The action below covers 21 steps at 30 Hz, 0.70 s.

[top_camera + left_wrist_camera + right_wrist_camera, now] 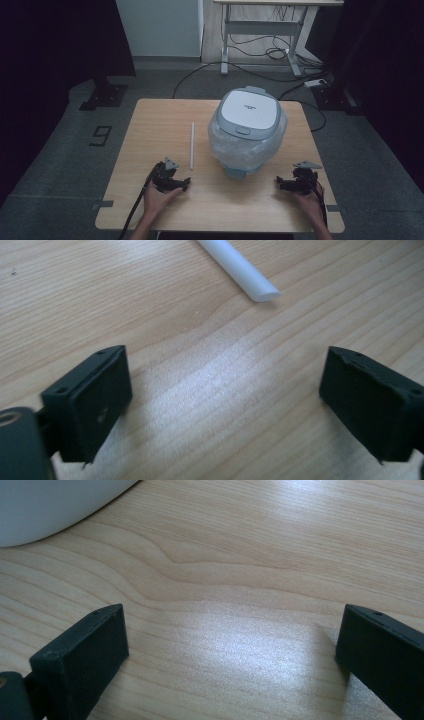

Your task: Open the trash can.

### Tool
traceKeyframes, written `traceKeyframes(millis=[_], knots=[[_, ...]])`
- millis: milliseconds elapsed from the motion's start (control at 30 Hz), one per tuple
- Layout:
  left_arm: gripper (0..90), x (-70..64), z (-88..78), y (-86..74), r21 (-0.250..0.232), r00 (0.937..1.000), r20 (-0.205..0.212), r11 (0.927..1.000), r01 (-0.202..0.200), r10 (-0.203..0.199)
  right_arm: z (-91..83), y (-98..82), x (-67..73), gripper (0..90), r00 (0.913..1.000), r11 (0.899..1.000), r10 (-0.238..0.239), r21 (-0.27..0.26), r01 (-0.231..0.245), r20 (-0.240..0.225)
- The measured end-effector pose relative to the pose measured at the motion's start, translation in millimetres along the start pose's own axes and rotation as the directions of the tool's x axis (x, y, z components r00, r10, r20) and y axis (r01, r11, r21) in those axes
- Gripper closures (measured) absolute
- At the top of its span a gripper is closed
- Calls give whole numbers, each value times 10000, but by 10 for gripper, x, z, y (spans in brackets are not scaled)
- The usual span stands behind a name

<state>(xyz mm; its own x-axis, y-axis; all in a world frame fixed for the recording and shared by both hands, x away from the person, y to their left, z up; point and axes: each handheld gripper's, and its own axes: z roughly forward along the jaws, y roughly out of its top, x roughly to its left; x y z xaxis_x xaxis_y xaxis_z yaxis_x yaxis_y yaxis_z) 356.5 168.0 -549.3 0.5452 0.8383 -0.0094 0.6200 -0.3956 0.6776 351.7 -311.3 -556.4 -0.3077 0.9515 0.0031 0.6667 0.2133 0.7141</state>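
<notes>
Both tongs released, empty, resting on bench point(150, 210). I judge the white tube point(191, 145) by left tongs point(181, 184) light, stiff, prone to rolling; I'd grip mid-length. Right tongs point(281, 182) idle.

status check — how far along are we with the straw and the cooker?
Done: nothing visibly. The rice cooker sits with its lid closed, and the white straw lies flat on the table to its left. In hand: nothing; the left gripper and right gripper rest open on the wood, the left one's jaws near the straw's end. Left: likely everything, starting with a pickup.
</notes>
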Motion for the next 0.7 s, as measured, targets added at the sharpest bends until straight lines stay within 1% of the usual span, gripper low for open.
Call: traceKeyframes(millis=[133, 167, 200, 433, 533, 567, 633, 700], knots=[[73, -6, -6, -7, -2, 10000, -15, 10000, 21, -21, -11, -9, 1, 16, 10000, 10000, 11, -39, -11, 28], [73, -9, -8, -9, -6, 10000, -31, 10000, 40, -40, -26, -21, -4, 42, 10000, 9999, 12, -106, -12, 17], [73, -12, -11, -12, -5, 10000, -42, 10000, 52, -52, -26, -21, -4, 42, 10000, 9999, 12, -106, -12, 17], [83, -24, -47, -49, -19, 10000, -59, 10000, 67, -67, -79, -59, -44, 148, 9999, 9993, 114, -355, -111, 76], [83, -22, -51, -54, -28, 10000, -56, 10000, 61, -61, -114, -82, -48, 215, 9998, 9988, 135, -470, -127, 155], [83, -22, -52, -55, -29, 10000, -57, 10000, 57, -57, -131, -88, -52, 232, 9997, 9985, 121, -533, -110, 192], [83, -21, -53, -55, -28, 10000, -54, 10000, 53, -53, -179, -87, -64, 272, 9998, 9971, 177, -737, -173, 48], [84, -18, -56, -57, -10, 10000, -53, 10000, 24, -24, -249, -80, -75, 309, 9997, 9942, 212, -1049, -223, -113]])
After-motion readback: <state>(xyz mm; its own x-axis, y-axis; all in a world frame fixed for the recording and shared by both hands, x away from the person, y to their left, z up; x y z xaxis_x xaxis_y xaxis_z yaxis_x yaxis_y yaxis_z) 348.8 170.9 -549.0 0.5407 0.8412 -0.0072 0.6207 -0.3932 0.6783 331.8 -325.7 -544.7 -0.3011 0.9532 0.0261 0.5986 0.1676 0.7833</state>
